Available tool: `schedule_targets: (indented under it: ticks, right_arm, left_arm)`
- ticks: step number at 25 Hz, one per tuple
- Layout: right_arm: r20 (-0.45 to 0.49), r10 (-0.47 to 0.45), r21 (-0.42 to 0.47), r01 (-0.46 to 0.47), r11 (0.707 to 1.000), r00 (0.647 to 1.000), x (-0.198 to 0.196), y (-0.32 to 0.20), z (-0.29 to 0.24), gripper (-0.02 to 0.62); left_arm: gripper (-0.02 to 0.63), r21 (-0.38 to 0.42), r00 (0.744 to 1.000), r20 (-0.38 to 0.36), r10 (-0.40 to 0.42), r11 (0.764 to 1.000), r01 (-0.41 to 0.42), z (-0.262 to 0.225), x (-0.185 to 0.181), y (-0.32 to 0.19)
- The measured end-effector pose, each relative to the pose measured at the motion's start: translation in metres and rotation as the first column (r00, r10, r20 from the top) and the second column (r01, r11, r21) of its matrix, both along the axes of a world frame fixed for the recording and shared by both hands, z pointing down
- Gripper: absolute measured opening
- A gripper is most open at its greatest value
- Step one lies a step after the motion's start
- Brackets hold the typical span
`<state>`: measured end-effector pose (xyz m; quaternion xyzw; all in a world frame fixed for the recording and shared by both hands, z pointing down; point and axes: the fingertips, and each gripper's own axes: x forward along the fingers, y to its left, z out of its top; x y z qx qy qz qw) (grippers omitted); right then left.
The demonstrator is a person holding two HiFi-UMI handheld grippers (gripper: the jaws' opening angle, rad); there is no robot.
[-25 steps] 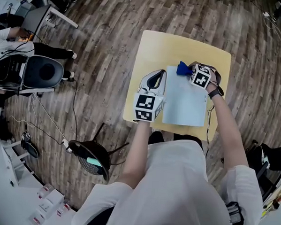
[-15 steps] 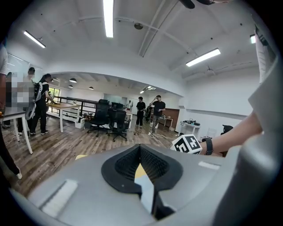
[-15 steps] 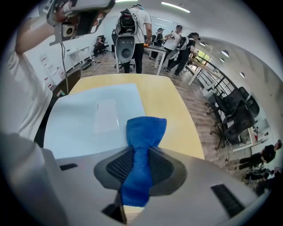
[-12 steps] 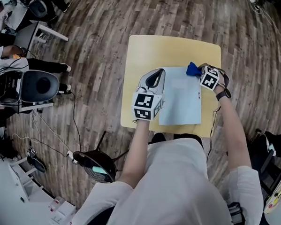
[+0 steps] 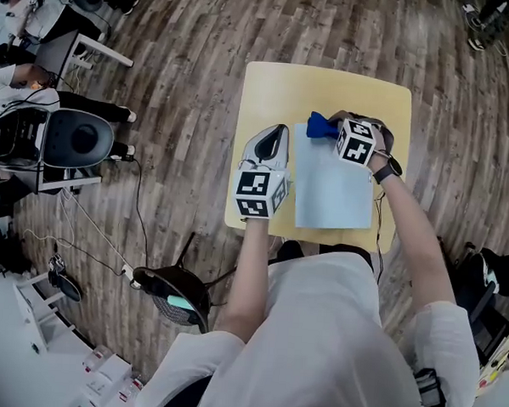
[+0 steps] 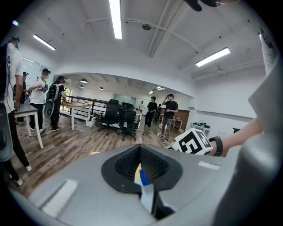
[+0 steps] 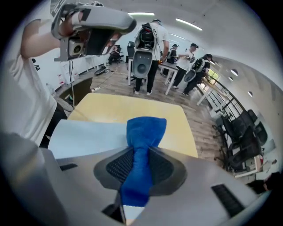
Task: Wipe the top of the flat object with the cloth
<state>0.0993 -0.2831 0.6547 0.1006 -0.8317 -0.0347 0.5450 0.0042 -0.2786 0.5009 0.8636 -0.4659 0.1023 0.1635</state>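
At far-left corner of flat object (image 5: 332, 190), right gripper (image 5: 332, 127) was clamped on bunched blue cloth (image 7: 146, 130). Object lay on near-right part of table (image 5: 329, 87), close to near edge. Left gripper (image 5: 274, 134) had jaws together, nothing between, beside object's left edge, apparently not pinning it. Risks judged: stroke drags unsecured object over near edge; narrow bunch leaves strips unwiped.

The pale yellow table (image 5: 329, 87) is carrying a light blue flat object (image 5: 332, 190), which is lying on the table's near right part.
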Motion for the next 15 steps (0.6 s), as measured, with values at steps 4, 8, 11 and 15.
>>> schedule_targets:
  ticks: [4, 8, 11, 15]
  right_arm:
    - [0.057, -0.088, -0.041, 0.09, 0.995, 0.995, -0.065, 0.008, 0.007, 0.106]
    - [0.05, -0.151, -0.062, 0.154, 0.986, 0.987, -0.104, 0.013, 0.024, 0.106]
    - [0.024, -0.16, -0.072, 0.162, 0.984, 0.987, -0.113, 0.013, 0.039, 0.107]
    - [0.015, -0.143, -0.062, 0.144, 0.988, 0.99, -0.111, 0.016, 0.039, 0.109]
  left_arm:
    - [0.011, -0.014, 0.997, 0.008, -0.073, 0.997, 0.073, 0.004, -0.035, 0.005]
    - [0.011, -0.027, 0.991, 0.014, -0.132, 0.991, 0.132, 0.009, -0.062, 0.011]
    - [0.011, -0.027, 0.989, 0.016, -0.149, 0.988, 0.149, 0.011, -0.071, 0.015]
    - [0.011, -0.027, 0.988, 0.01, -0.152, 0.988, 0.152, 0.012, -0.079, 0.022]
